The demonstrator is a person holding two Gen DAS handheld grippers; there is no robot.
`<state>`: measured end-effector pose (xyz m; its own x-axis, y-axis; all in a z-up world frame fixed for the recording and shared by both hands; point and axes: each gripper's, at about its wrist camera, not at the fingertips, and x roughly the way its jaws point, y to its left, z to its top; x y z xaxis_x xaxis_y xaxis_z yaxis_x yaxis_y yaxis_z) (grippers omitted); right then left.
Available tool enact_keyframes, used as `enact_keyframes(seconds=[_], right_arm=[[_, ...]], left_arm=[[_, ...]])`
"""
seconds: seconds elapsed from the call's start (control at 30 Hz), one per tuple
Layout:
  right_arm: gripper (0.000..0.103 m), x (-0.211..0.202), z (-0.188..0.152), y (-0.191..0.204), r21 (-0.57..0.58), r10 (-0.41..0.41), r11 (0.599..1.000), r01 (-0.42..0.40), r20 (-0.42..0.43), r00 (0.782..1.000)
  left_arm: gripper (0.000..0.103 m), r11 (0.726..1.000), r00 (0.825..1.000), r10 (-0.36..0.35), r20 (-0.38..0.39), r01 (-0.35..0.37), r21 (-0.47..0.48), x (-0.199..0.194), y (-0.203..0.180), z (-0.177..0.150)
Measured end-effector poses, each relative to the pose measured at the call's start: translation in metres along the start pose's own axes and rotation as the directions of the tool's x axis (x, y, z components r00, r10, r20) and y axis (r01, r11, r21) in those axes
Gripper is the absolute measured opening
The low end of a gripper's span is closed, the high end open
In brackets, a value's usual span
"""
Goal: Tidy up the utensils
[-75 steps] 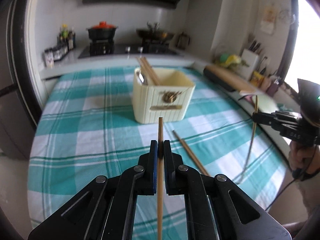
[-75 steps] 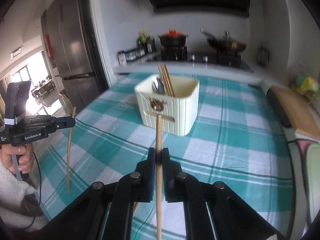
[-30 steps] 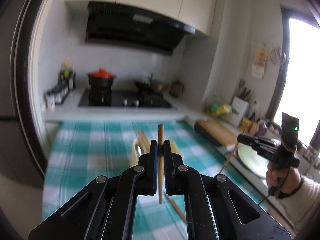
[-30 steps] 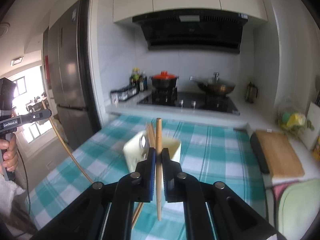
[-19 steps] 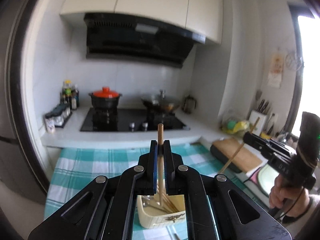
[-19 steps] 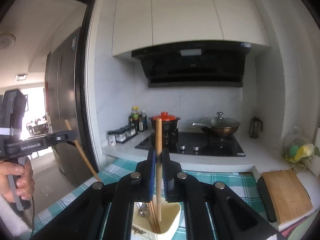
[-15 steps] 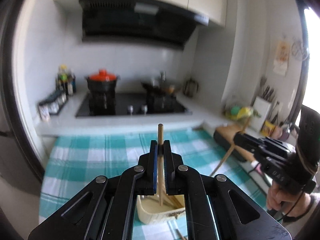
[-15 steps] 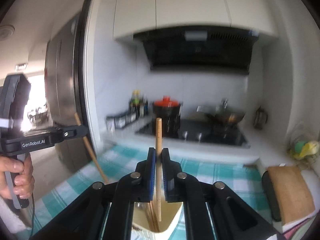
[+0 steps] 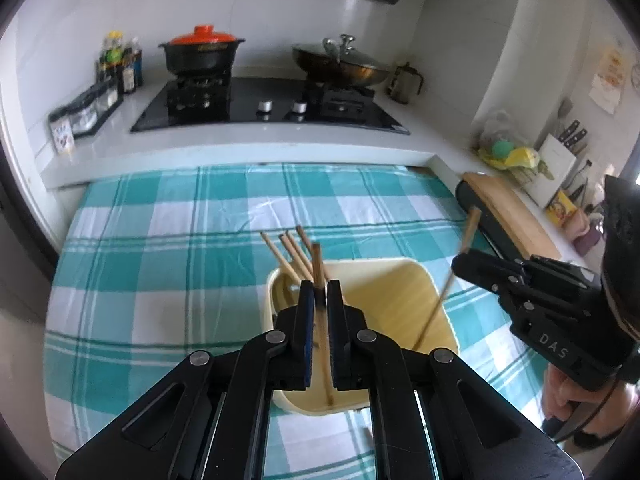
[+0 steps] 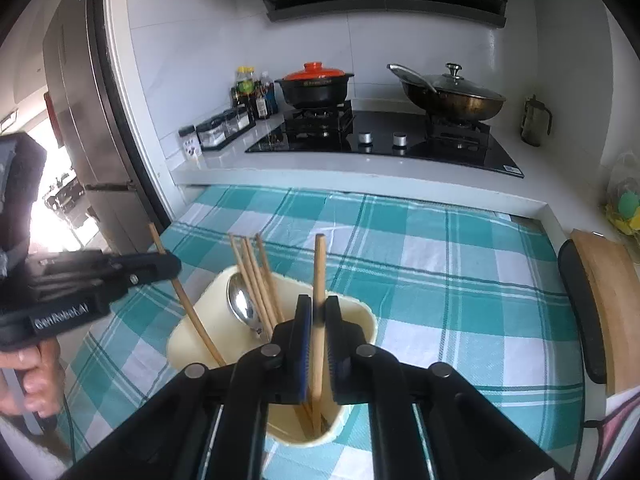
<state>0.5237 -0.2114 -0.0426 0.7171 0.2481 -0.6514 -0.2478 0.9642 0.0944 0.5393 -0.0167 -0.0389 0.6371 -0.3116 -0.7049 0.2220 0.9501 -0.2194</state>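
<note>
A cream utensil holder [image 9: 400, 288] [image 10: 360, 320] stands on the teal checked tablecloth [image 9: 160, 248]. It holds several wooden chopsticks [image 9: 290, 250] [image 10: 252, 268] and a metal spoon [image 10: 240, 304]. My left gripper [image 9: 319, 292] is shut on a chopstick [image 9: 318, 264] whose lower end reaches into the holder; it also shows in the right wrist view [image 10: 172, 266]. My right gripper [image 10: 318, 308] is shut on another chopstick [image 10: 319, 264], its lower end inside the holder; it also shows in the left wrist view [image 9: 456, 268].
A stove [image 9: 264, 104] with an orange-lidded pot [image 9: 202, 52] and a wok [image 9: 340, 66] is on the counter behind the table. A cutting board [image 9: 512, 216] lies at the right. A fridge [image 10: 88, 120] stands at the left.
Both grippers have lifted their chopsticks from the table, swung them upright and come down over the holder. The chopstick ends now sit inside it.
</note>
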Motion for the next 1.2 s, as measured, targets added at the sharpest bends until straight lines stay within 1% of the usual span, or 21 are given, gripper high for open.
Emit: enact_keyframes(seconds=[0.03, 0.07, 0.1, 0.13, 0.2, 0.27, 0.33, 0.4, 0.47, 0.5, 0.53, 0.57, 0.63, 0.7, 0.77, 0.83, 0.93, 0.97, 1.0, 1.13, 1.2], right_arm=[[0.022, -0.006, -0.001, -0.001, 0.011, 0.002, 1.0, -0.003, 0.018, 1.0], [0.026, -0.01, 0.0, -0.001, 0.019, 0.001, 1.0, -0.002, 0.036, 0.999], [0.034, -0.016, 0.002, -0.001, 0.025, -0.004, 1.0, 0.002, 0.054, 0.999], [0.037, -0.026, 0.001, -0.001, 0.029, -0.01, 1.0, 0.007, 0.076, 0.997], [0.038, -0.05, -0.004, -0.002, 0.028, -0.011, 1.0, 0.008, 0.108, 0.994], [0.04, -0.073, -0.017, -0.005, 0.025, -0.013, 1.0, 0.01, 0.116, 0.993], [0.052, -0.092, -0.039, -0.007, 0.018, -0.019, 1.0, 0.017, 0.104, 0.994], [0.055, -0.107, -0.079, -0.012, 0.014, -0.036, 0.999, 0.035, 0.074, 0.997], [0.057, -0.108, -0.126, -0.016, 0.023, -0.068, 0.997, 0.067, 0.022, 0.997], [0.057, -0.104, -0.152, -0.018, 0.027, -0.073, 0.997, 0.074, -0.025, 0.997], [0.057, -0.096, -0.189, -0.02, 0.036, -0.081, 0.996, 0.085, -0.096, 0.992], [0.057, -0.091, -0.213, -0.022, 0.04, -0.096, 0.994, 0.103, -0.139, 0.986], [0.057, -0.086, -0.256, -0.023, 0.041, -0.138, 0.988, 0.148, -0.188, 0.972], [0.056, -0.087, -0.285, -0.022, 0.038, -0.188, 0.979, 0.2, -0.197, 0.962], [0.057, -0.09, -0.301, -0.024, 0.046, -0.227, 0.97, 0.24, -0.189, 0.955], [0.057, -0.093, -0.307, -0.023, 0.052, -0.259, 0.961, 0.271, -0.173, 0.95], [0.056, -0.093, -0.313, -0.022, 0.055, -0.258, 0.961, 0.27, -0.172, 0.951], [0.056, -0.094, -0.313, -0.021, 0.056, -0.257, 0.961, 0.27, -0.171, 0.951], [0.056, -0.093, -0.313, -0.023, 0.06, -0.258, 0.961, 0.271, -0.169, 0.951], [0.057, -0.093, -0.314, -0.028, 0.087, -0.254, 0.958, 0.272, -0.176, 0.951], [0.057, -0.093, -0.315, -0.026, 0.081, -0.259, 0.958, 0.277, -0.177, 0.949]], left_arm=[[0.017, 1.0, 1.0, -0.004, -0.005, 0.004, -0.011, -0.001, 0.001, 0.0], [0.023, 1.0, 1.0, -0.013, -0.002, 0.013, -0.017, -0.006, 0.001, -0.001], [0.036, 1.0, 1.0, -0.016, 0.01, 0.016, -0.012, -0.014, 0.001, -0.004], [0.046, 1.0, 1.0, -0.008, 0.023, 0.008, 0.0, -0.024, 0.0, -0.007], [0.051, 0.999, 0.999, 0.008, 0.035, -0.009, 0.035, -0.041, -0.001, -0.015], [0.056, 0.997, 1.0, 0.01, 0.019, -0.011, 0.082, -0.057, -0.001, -0.032], [0.07, 0.989, 0.999, 0.017, -0.027, -0.013, 0.15, -0.068, -0.001, -0.06], [0.076, 0.976, 0.995, 0.048, -0.086, -0.029, 0.214, -0.072, 0.0, -0.104], [0.077, 0.973, 0.988, 0.07, -0.138, -0.037, 0.227, -0.07, 0.002, -0.149], [0.077, 0.975, 0.985, 0.071, -0.159, -0.035, 0.217, -0.067, 0.002, -0.173], [0.077, 0.98, 0.983, 0.072, -0.169, -0.038, 0.196, -0.064, 0.002, -0.197], [0.077, 0.986, 0.982, 0.066, -0.176, -0.037, 0.163, -0.061, 0.001, -0.217], [0.077, 0.995, 0.984, 0.04, -0.173, -0.023, 0.096, -0.054, -0.002, -0.244], [0.077, 0.997, 0.988, 0.058, -0.146, -0.049, 0.062, -0.045, -0.007, -0.261], [0.077, 0.993, 0.986, 0.106, -0.125, -0.099, 0.063, -0.035, -0.015, -0.271], [0.077, 0.988, 0.983, 0.146, -0.107, -0.139, 0.069, -0.025, -0.021, -0.275], [0.078, 0.983, 0.979, 0.174, -0.104, -0.167, 0.072, -0.014, -0.022, -0.278], [0.079, 0.98, 0.977, 0.19, -0.097, -0.183, 0.077, -0.013, -0.021, -0.279], [0.084, 0.977, 0.974, 0.203, -0.099, -0.196, 0.08, -0.013, -0.021, -0.28], [0.096, 0.978, 0.972, 0.207, -0.112, -0.201, 0.065, -0.012, -0.018, -0.282], [0.099, 0.976, 0.969, 0.216, -0.119, -0.209, 0.068, -0.01, -0.018, -0.283]])
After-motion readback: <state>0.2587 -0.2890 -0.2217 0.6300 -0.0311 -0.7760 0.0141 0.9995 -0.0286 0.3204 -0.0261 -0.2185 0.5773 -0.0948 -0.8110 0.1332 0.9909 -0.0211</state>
